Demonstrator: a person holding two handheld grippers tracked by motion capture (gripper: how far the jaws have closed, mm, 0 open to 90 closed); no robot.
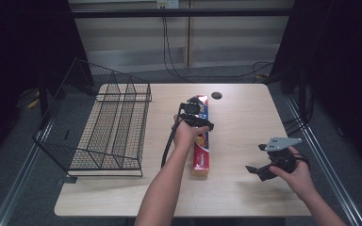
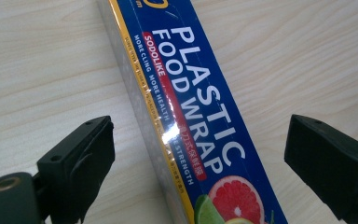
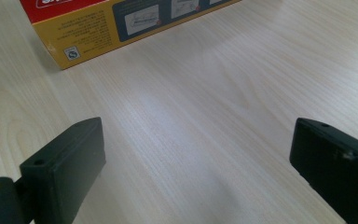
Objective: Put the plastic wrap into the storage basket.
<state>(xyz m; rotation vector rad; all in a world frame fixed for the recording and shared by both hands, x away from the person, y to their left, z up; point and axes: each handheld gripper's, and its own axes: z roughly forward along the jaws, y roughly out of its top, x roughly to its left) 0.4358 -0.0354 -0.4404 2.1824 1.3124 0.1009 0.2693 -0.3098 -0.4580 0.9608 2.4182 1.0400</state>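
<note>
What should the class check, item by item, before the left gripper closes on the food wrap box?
1. Left gripper open, box between its jaws: ok; both jaws stand clear of the box sides.
2. Food wrap box lying flat on the table: ok.
3. Jaws square across the box: not ok; in the left gripper view the box runs slantwise between them.
4. Right gripper out of the way: ok; it is open over bare table, to the right of the box's near end.
5. Wire basket apart from the box: ok; it stands at the table's left side.
6. Box closed at both ends: cannot tell.
</note>
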